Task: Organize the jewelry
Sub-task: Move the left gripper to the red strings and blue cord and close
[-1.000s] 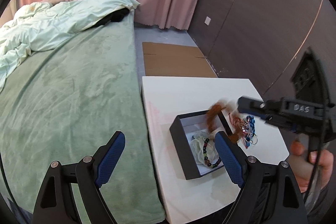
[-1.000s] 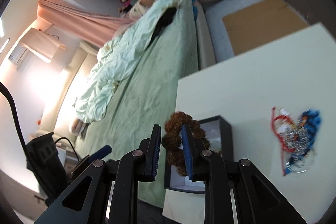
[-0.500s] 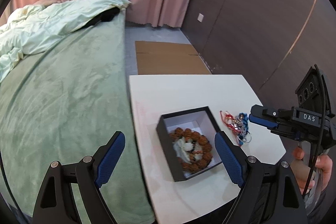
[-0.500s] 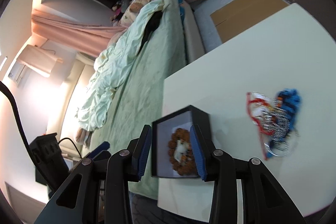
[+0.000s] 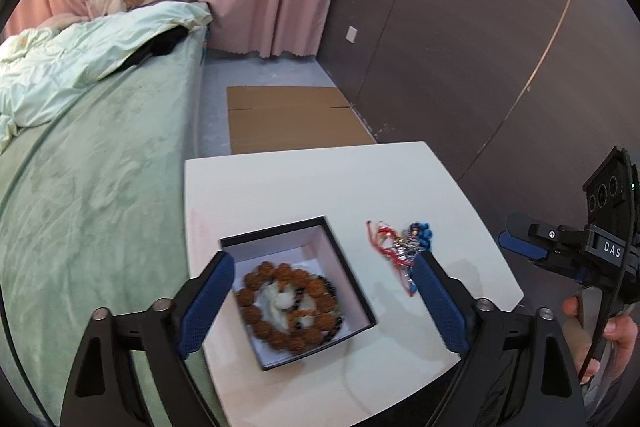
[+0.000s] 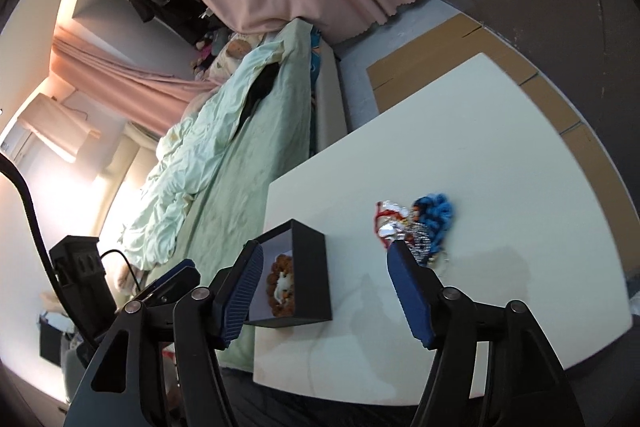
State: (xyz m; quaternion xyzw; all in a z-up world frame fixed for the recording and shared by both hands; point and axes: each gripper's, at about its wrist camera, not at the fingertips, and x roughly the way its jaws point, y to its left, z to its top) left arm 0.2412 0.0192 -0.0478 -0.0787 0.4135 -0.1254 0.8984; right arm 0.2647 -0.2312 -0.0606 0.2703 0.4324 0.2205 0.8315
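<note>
One square black box with a white lining (image 5: 352, 267) sits on the white bench (image 5: 320, 183), holding one brown beaded bracelet (image 5: 288, 307). One tangled red, silver and blue jewelry heap (image 6: 416, 227) lies beside it. Both tools, left (image 5: 320, 307) and right (image 6: 328, 291), have just been spreading apart, nothing between them.
</note>
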